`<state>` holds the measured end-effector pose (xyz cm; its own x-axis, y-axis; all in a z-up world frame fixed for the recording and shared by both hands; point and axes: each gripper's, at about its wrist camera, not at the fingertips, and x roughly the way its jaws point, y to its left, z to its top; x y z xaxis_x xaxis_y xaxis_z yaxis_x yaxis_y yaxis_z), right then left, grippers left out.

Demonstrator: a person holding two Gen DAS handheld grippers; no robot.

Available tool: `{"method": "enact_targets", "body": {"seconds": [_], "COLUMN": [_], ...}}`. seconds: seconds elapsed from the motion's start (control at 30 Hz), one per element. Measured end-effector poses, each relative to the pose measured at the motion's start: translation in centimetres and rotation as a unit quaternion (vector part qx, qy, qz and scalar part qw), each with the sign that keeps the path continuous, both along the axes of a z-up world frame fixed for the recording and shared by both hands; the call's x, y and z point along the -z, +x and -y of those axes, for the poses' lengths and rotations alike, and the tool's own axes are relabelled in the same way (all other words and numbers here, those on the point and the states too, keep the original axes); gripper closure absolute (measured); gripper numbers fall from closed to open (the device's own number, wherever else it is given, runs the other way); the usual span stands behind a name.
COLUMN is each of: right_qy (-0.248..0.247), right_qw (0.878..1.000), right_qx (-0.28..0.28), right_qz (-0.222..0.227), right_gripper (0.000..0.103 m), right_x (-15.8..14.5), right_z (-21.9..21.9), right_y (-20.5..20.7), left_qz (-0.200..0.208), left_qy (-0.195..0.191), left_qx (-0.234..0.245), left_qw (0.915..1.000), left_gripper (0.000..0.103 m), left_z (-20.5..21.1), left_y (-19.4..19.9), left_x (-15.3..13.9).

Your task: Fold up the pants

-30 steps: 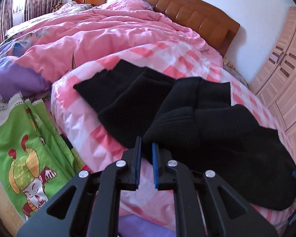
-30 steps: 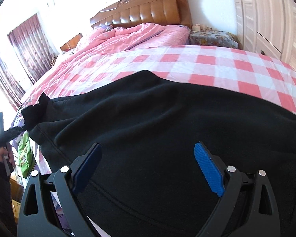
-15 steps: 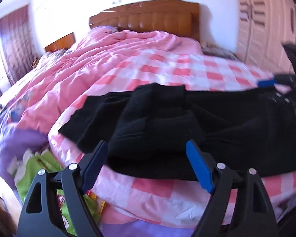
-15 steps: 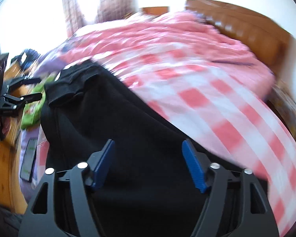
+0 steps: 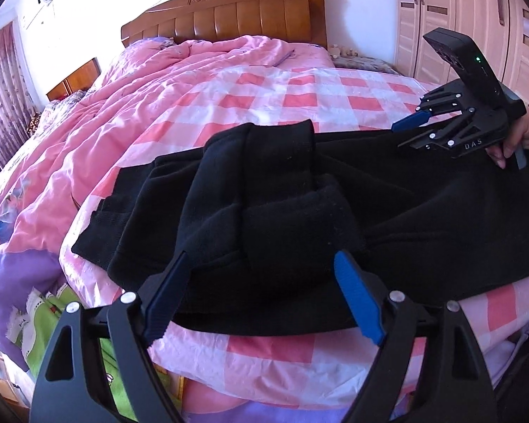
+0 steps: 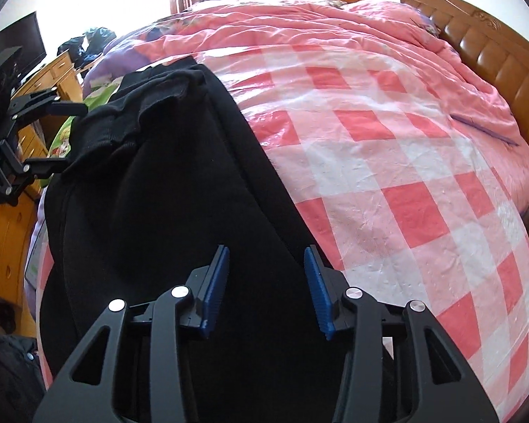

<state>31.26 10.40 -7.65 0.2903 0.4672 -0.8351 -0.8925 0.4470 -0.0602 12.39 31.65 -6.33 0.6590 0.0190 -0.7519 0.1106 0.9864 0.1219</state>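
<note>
Black pants (image 5: 299, 211) lie along the near edge of the bed on a pink-and-white checked sheet (image 5: 299, 98), with the leg ends folded over and bunched at the left. My left gripper (image 5: 261, 282) is open and empty just in front of the bunched fold. My right gripper (image 6: 266, 275) is open above the other end of the pants (image 6: 180, 211), holding nothing. It also shows in the left wrist view (image 5: 416, 123), hovering over the far edge of the pants. The left gripper shows at the left of the right wrist view (image 6: 67, 137).
A pink duvet (image 5: 130, 81) is heaped on the far side of the bed below a wooden headboard (image 5: 229, 14). A wardrobe (image 5: 476, 17) stands at the right. A green and purple blanket (image 5: 35, 303) hangs off the bed's left corner. Wooden drawers (image 6: 49, 77) stand beyond.
My left gripper let go of the pants and opened, then backed off. My right gripper swung round to look along the pants and narrowed its opening.
</note>
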Motion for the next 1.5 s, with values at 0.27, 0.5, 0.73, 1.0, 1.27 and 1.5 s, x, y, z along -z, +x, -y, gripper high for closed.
{"method": "enact_targets", "body": {"seconds": [0.27, 0.5, 0.73, 1.0, 1.27, 1.5], "right_qy": [0.006, 0.016, 0.05, 0.074, 0.051, 0.052], "right_qw": [0.999, 0.999, 0.996, 0.992, 0.996, 0.995], "right_qx": [-0.029, -0.014, -0.001, 0.037, 0.054, 0.071], "right_qz": [0.02, 0.049, 0.08, 0.092, 0.058, 0.043], "right_gripper": [0.076, 0.089, 0.093, 0.093, 0.093, 0.029], "right_x": [0.1, 0.1, -2.4, -3.2, -0.7, -0.3], "right_z": [-0.2, 0.1, 1.1, 2.2, 1.7, 1.7], "right_y": [-0.9, -1.9, -2.9, -2.3, -0.5, 0.0], "left_qz": [-0.02, -0.017, 0.111, 0.127, 0.145, 0.137], "left_qy": [0.017, 0.052, -0.28, -0.452, -0.53, -0.554], "left_qx": [0.021, 0.041, -0.08, -0.195, -0.221, -0.319], "left_qw": [0.9994, 0.9976, 0.9501, 0.8609, 0.8058, 0.7571], "left_gripper": [0.011, 0.079, 0.082, 0.082, 0.082, 0.014], "left_z": [0.3, 1.3, -9.2, -18.8, -19.6, -21.9], "left_y": [0.6, 1.0, -0.1, 1.5, 0.8, -0.9], "left_x": [0.7, 0.9, -3.8, 2.9, 4.8, 5.0]}}
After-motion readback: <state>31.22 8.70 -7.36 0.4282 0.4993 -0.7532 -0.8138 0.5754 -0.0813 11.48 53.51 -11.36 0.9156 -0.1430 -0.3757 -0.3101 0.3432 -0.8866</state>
